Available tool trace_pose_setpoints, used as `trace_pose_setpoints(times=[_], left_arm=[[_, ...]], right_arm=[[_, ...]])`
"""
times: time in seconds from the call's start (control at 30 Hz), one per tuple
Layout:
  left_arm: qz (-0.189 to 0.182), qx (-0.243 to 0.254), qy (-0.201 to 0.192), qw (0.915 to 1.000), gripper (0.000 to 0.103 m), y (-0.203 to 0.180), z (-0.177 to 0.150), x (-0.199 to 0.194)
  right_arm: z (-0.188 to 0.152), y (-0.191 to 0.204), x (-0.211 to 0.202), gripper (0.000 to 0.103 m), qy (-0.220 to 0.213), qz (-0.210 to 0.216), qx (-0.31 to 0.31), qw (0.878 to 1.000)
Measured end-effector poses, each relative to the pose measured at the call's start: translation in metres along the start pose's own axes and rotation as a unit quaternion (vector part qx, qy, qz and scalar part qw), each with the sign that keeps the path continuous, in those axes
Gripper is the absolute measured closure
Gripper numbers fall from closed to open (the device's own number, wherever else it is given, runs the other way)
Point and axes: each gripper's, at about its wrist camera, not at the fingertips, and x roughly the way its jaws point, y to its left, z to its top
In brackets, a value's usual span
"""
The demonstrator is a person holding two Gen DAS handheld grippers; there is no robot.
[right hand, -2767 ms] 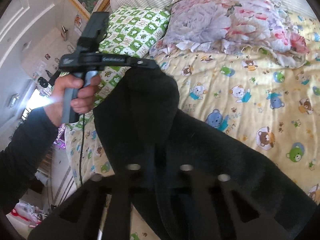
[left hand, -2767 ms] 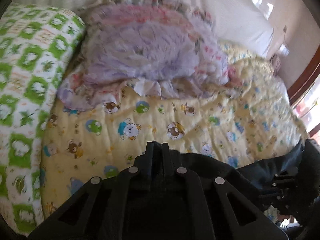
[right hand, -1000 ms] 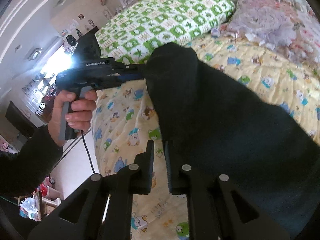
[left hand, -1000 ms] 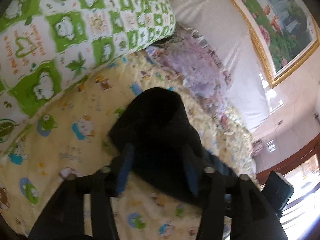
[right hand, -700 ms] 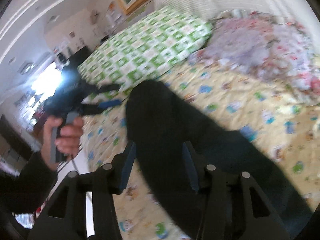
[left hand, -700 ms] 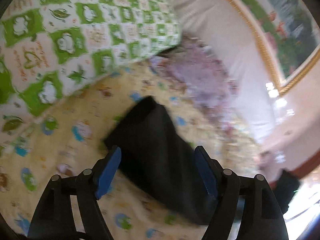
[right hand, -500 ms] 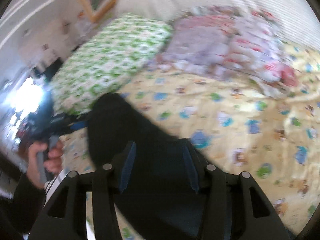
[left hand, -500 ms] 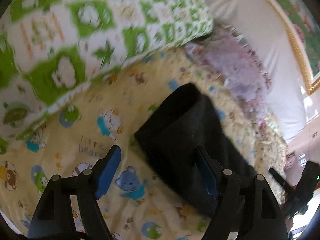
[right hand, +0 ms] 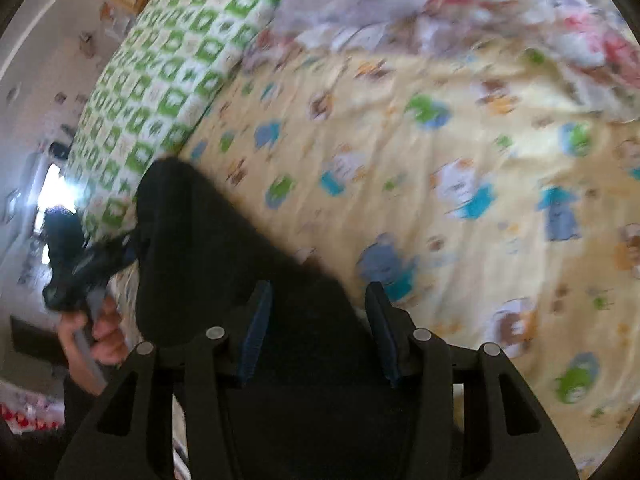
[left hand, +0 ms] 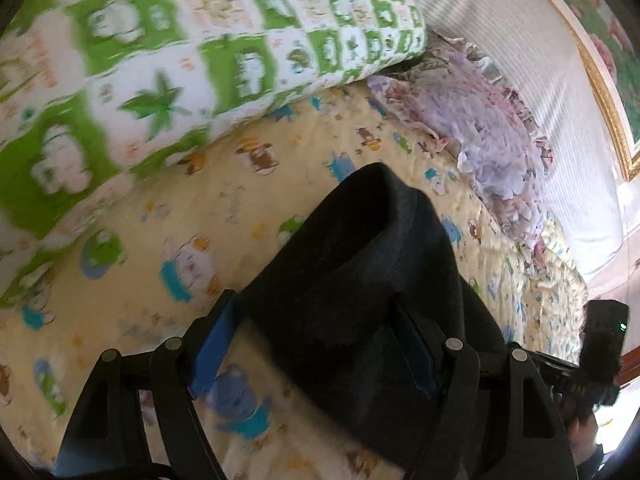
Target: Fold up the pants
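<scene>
The black pants (left hand: 360, 272) lie folded in a thick band on the yellow cartoon bedspread (left hand: 168, 216). In the left wrist view my left gripper (left hand: 312, 320) is open, its blue-padded fingers (left hand: 212, 340) standing either side of the folded end, just above it. In the right wrist view the pants (right hand: 224, 248) run from under my right gripper (right hand: 316, 304) toward the left. The right gripper is open, fingers astride the cloth. The left gripper (right hand: 80, 264) and the hand holding it show at the far left.
A green-and-white checked pillow (left hand: 160, 52) lies to the left. A lilac ruffled pillow (left hand: 480, 136) sits at the head of the bed by the white headboard (left hand: 552, 92). The right gripper's body (left hand: 600, 352) shows at the right edge.
Both grippers opened and let go of the pants, which now rest folded on the bed. The left gripper then came back down over the folded end; the right stays low over the cloth.
</scene>
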Motion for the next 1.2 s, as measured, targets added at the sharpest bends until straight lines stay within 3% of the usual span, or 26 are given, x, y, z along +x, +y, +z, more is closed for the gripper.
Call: trace_pose_setpoints(times=[0.03, 0.1, 0.13, 0.17, 0.2, 0.37, 0.53, 0.63, 0.73, 0.77, 0.97, 1.07, 1.2], left_arm=[[-0.001, 0.006, -0.005, 1.0000, 0.042, -0.003, 0.000, 0.001], [-0.022, 0.003, -0.011, 0.9997, 0.073, -0.004, -0.001, -0.004], [-0.042, -0.006, -0.016, 0.9990, 0.075, -0.001, -0.001, -0.010], [-0.055, -0.010, -0.030, 0.9980, 0.083, 0.001, -0.003, -0.022], [-0.062, -0.006, -0.043, 0.9971, 0.084, 0.000, -0.005, -0.036], [-0.097, 0.022, -0.115, 0.9884, 0.084, 0.000, -0.021, -0.114], [-0.059, 0.007, -0.072, 0.9957, 0.084, 0.031, -0.021, -0.089], [-0.030, 0.003, -0.043, 0.9986, 0.083, 0.046, -0.022, -0.059], [-0.006, 0.022, -0.051, 0.9984, 0.072, 0.046, -0.025, -0.057], [0.007, 0.028, -0.056, 0.9980, 0.064, 0.044, -0.026, -0.061], [0.066, 0.068, -0.113, 0.9890, 0.046, 0.032, -0.034, -0.107], [0.040, 0.078, -0.127, 0.9880, 0.045, 0.021, -0.036, -0.126], [-0.009, 0.106, -0.105, 0.9888, 0.041, -0.017, -0.041, -0.120]], right_arm=[[-0.002, 0.004, -0.001, 0.070, -0.007, -0.010, -0.010, 1.000], [-0.004, 0.006, -0.008, 0.079, -0.025, -0.022, -0.013, 0.999], [-0.006, 0.007, -0.015, 0.084, -0.039, -0.022, -0.014, 0.999], [-0.005, 0.008, -0.020, 0.085, -0.054, -0.019, -0.017, 0.998], [-0.005, 0.011, -0.028, 0.085, -0.068, -0.017, -0.020, 0.997], [-0.004, 0.032, -0.051, 0.085, -0.122, -0.016, -0.046, 0.991], [0.002, 0.034, -0.016, 0.086, -0.104, 0.006, -0.031, 0.994], [0.001, 0.028, 0.007, 0.083, -0.089, -0.010, -0.021, 0.996], [-0.005, 0.019, 0.012, 0.067, -0.093, -0.022, -0.004, 0.995], [-0.008, 0.018, 0.007, 0.061, -0.101, -0.027, -0.001, 0.995], [-0.041, 0.013, -0.052, 0.051, -0.166, -0.042, 0.013, 0.985], [-0.074, 0.005, -0.092, 0.050, -0.205, -0.052, 0.021, 0.977], [-0.111, -0.007, -0.131, 0.047, -0.240, -0.069, 0.048, 0.967]])
